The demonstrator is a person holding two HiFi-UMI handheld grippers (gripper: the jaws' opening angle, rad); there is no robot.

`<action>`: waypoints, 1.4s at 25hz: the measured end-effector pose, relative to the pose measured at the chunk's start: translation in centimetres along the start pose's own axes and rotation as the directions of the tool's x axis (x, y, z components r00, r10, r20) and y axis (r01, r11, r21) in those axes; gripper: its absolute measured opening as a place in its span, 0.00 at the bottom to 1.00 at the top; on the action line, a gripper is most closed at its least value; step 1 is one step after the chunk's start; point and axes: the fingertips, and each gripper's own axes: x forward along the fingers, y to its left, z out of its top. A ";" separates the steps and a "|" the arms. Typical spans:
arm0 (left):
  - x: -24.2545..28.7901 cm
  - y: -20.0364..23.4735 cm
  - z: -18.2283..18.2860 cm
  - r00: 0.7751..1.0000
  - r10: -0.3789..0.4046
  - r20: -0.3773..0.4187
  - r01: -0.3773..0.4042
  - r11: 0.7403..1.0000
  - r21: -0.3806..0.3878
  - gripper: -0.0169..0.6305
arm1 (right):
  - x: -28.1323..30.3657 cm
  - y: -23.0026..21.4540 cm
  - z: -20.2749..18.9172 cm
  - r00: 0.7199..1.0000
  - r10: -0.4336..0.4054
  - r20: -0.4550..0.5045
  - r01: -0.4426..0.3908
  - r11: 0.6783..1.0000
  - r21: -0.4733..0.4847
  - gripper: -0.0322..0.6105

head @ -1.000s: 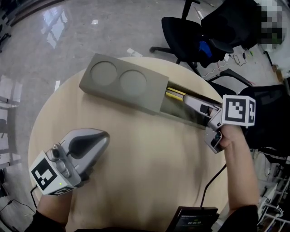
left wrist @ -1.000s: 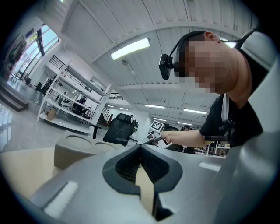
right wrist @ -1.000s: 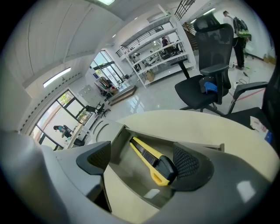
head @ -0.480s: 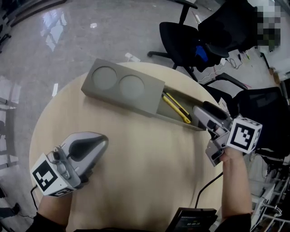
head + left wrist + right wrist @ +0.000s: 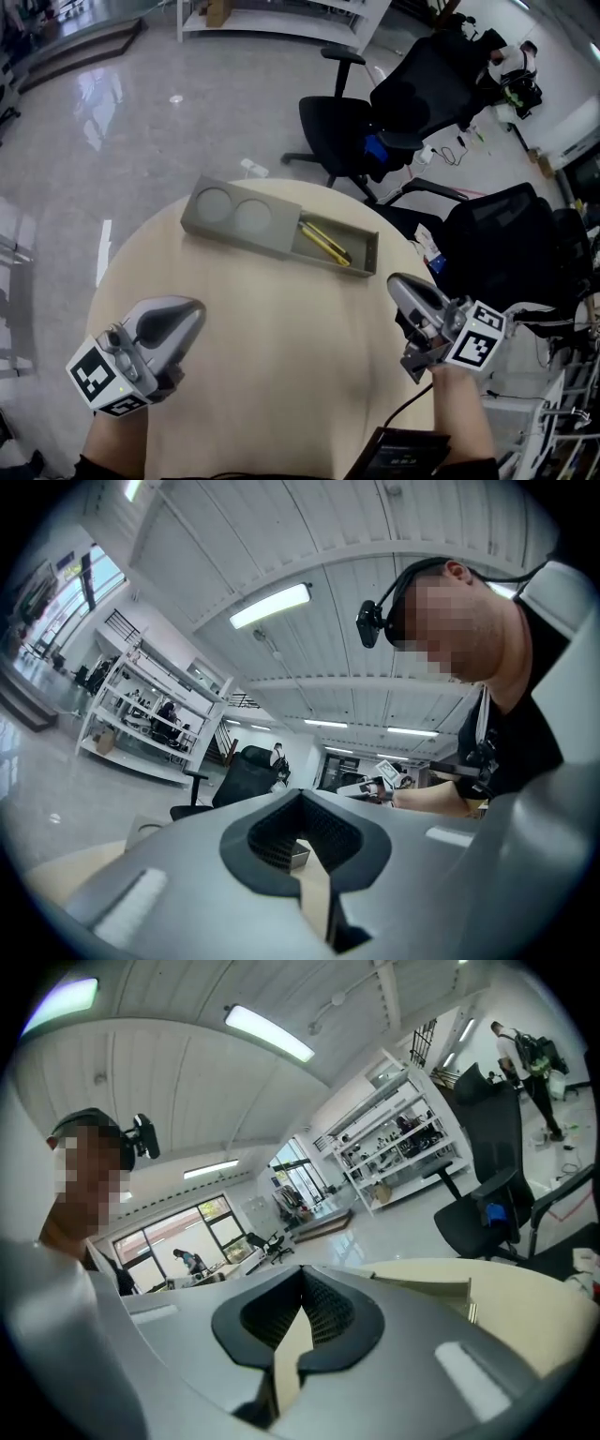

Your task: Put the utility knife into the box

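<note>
The yellow utility knife [image 5: 325, 242] lies in the open right compartment of the grey box [image 5: 239, 214], which sits at the far side of the round table [image 5: 281, 366]. My right gripper [image 5: 397, 282] hovers near the table's right edge, well short of the box, shut and empty. In the right gripper view its jaws [image 5: 298, 1321] meet with nothing between them, and the box's end [image 5: 441, 1290] shows ahead. My left gripper [image 5: 192, 310] rests at the near left, shut and empty. In its own view [image 5: 300, 853] the jaws are together.
Black office chairs [image 5: 375, 112] stand on the floor beyond the table, and another one [image 5: 506, 234] is close on the right. A black device [image 5: 403, 455] with a cable lies at the table's near edge. The box's left part has two round recesses [image 5: 214, 202].
The right gripper drew back from the box toward me and its jaws closed. The knife stays in the box. The head view pulled back. The left gripper barely moved.
</note>
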 end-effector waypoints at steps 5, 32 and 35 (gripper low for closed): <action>-3.9 -3.3 3.4 1.000 0.001 0.007 -0.001 1.000 -0.007 0.02 | -4.0 6.7 -1.2 0.998 0.062 0.028 -0.061 0.998 -0.032 0.07; -25.5 -24.9 14.6 0.980 -0.196 -0.020 0.196 0.980 0.039 0.02 | -15.9 35.2 -10.0 0.978 -0.153 0.142 0.174 0.973 -0.153 0.07; -26.2 -27.3 15.1 0.982 -0.185 -0.019 0.186 0.980 0.064 0.02 | -18.4 36.8 -10.1 0.978 -0.135 0.161 0.164 0.969 -0.182 0.07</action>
